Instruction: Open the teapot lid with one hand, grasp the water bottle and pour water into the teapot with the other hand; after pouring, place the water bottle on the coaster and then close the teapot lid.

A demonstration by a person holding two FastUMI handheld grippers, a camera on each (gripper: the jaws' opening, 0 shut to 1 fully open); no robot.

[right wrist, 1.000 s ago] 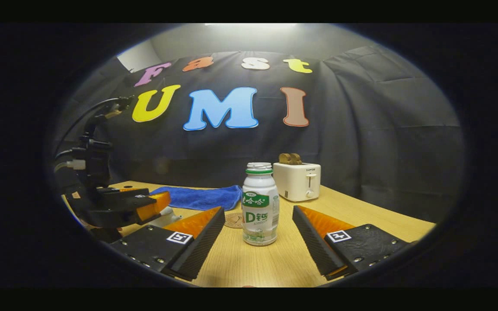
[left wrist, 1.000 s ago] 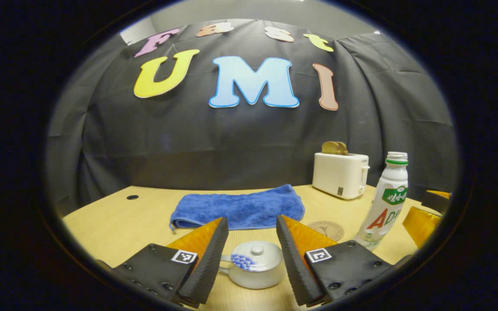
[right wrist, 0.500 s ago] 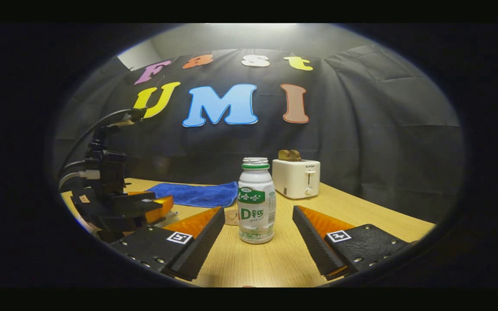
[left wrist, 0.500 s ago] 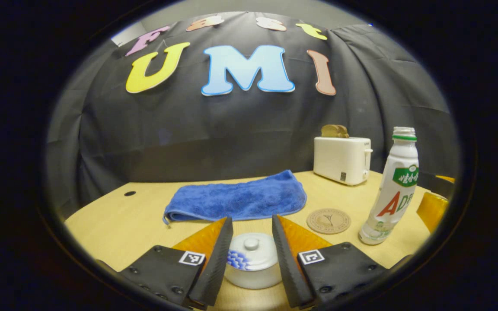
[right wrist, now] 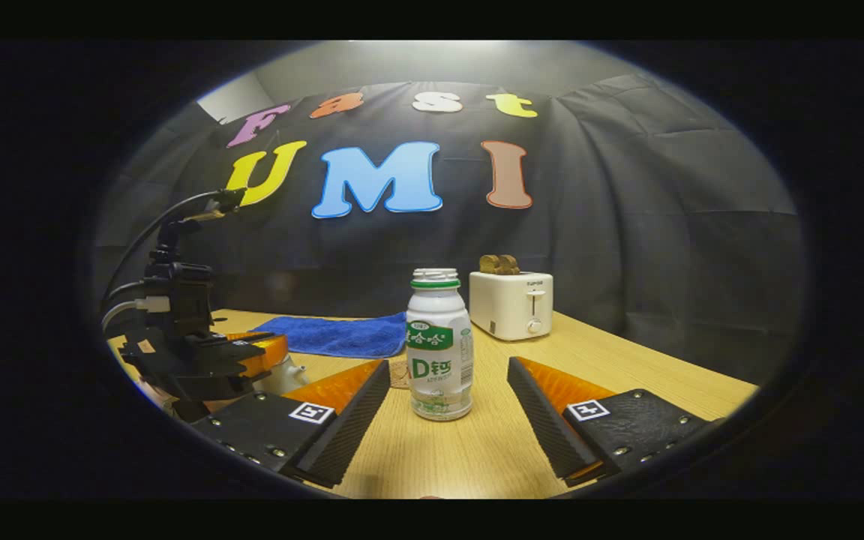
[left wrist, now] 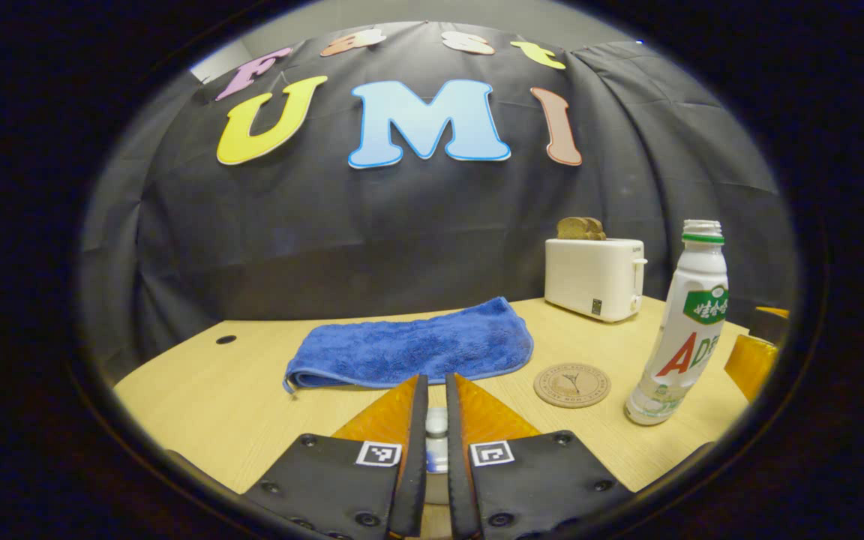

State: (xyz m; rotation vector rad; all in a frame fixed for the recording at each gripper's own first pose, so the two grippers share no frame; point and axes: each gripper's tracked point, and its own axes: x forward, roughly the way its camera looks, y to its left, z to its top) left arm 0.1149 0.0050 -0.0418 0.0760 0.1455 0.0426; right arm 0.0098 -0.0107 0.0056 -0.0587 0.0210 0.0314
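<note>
Left gripper [left wrist: 436,431] is pinched on the lid knob [left wrist: 436,426] — lift is straight up. Bottle [right wrist: 439,345] stands upright, centred ahead of the right gripper [right wrist: 447,409], its fingers apart.

One bottle [right wrist: 439,343] – one teapot [right wrist: 282,373] – one coaster [left wrist: 571,385] – one towel [left wrist: 409,352] – one toaster [left wrist: 592,278]

Landmark: coaster [left wrist: 571,385], flat on table [left wrist: 199,397], seen in left gripper view.
Towel [left wrist: 409,350] lay left of coaster, slightly behind.
Toaster [left wrist: 592,278] stood behind coaster, near booth wall, bread [left wrist: 580,228] in its slots.
Water bottle [left wrist: 678,337] stood upright just right of coaster, apart from it.
Teapot lid [left wrist: 436,428] sat left of coaster and nearer, between fingers of left claw [left wrist: 436,450].
In right gripper view, bottle [right wrist: 438,346] stood before coaster [right wrist: 400,373], ahead of right claw [right wrist: 447,431].
</note>
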